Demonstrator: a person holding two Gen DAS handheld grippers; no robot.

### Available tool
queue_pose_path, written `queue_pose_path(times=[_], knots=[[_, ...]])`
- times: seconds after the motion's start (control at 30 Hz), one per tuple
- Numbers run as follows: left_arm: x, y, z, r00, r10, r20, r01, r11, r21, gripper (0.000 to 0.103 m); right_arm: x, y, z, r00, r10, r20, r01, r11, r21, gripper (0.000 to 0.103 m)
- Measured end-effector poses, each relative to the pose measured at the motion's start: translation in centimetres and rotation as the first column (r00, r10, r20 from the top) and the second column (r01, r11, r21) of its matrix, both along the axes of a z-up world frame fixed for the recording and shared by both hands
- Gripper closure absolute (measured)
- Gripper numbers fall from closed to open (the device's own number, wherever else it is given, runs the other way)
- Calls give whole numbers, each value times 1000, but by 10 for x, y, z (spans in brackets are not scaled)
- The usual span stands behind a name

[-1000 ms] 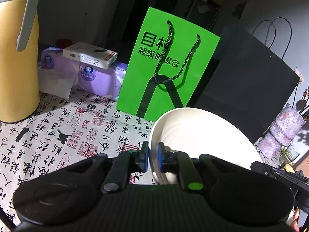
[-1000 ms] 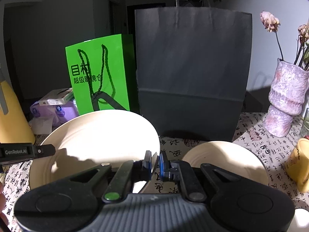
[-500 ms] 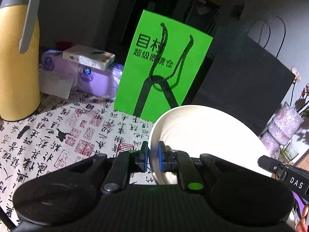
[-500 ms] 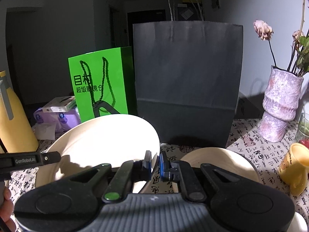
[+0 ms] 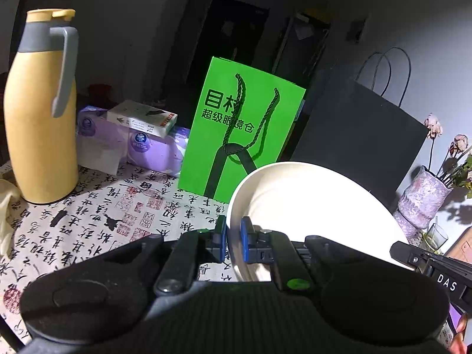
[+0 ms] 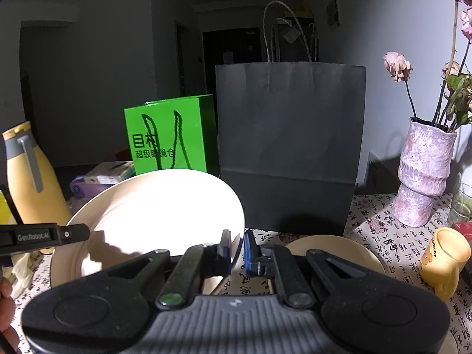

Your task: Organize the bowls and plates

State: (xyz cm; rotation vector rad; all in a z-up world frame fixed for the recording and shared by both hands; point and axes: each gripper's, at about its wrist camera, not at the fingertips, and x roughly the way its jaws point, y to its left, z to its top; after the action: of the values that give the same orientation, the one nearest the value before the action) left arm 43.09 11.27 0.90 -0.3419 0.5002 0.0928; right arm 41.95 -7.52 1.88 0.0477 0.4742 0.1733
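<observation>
Between my two grippers I am holding one cream plate [image 5: 309,206] clear of the tablecloth [image 5: 103,215]. My left gripper [image 5: 233,236] is pinching its near-left rim, jaws pressed onto the edge. My right gripper [image 6: 236,249] is pinching the opposite rim, jaws likewise clamped on the plate's edge. Just right of my right jaws a second plate [image 6: 339,250] is lying flat on the cloth. Beyond my jaws a green bag [image 5: 239,129] and a black bag [image 6: 289,147] are standing upright. Far left of my left jaws a yellow jug [image 5: 41,112] is standing; right of my right jaws, a vase [image 6: 424,174] and a yellow mug [image 6: 445,256].
</observation>
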Motion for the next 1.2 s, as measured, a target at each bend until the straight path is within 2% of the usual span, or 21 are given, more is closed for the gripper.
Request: queue_pose_path(times=[0.57,1.2], knots=[[-72,-17,31,998,41,47,-43,998,44,93,-62,-9,19,998,43,50,-46,998,41,95],[-143,-39,52,994,73,77,-79,993,89,93,-130,-22,33,994,75,81,-82,993,87,95]])
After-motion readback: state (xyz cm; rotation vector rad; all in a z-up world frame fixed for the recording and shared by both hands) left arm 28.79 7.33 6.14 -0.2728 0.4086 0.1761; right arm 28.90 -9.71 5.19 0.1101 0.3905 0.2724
